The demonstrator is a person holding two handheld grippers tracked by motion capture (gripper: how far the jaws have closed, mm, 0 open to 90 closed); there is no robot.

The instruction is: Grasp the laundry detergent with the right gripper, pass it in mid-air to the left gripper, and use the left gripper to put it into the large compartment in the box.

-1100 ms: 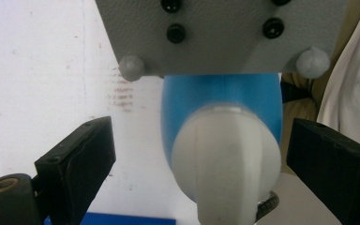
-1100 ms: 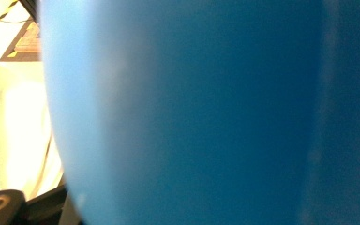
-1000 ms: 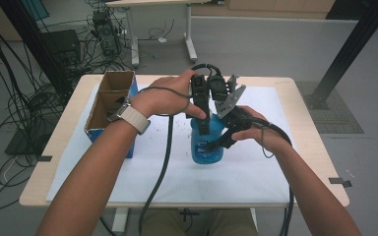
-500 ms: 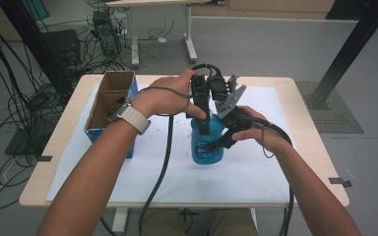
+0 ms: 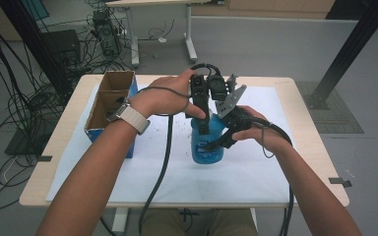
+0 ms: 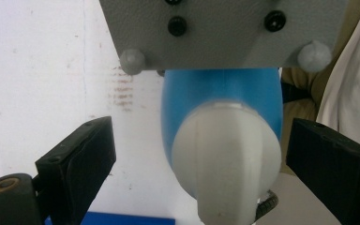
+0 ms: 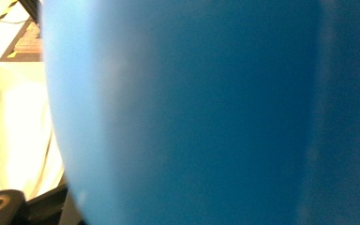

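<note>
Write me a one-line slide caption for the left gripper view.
Open left tongs poised either side of a blue bottle's white cap, above the white table cover.

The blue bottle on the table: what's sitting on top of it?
A white cap tops the blue bottle, seen between the left gripper's open fingers in its own view. From above, that gripper and the hand cover the cap.

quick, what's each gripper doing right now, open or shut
Left gripper: open, its jaws standing apart on either side of the white cap of the blue bottle.
Right gripper: shut on the blue bottle's body.
</note>
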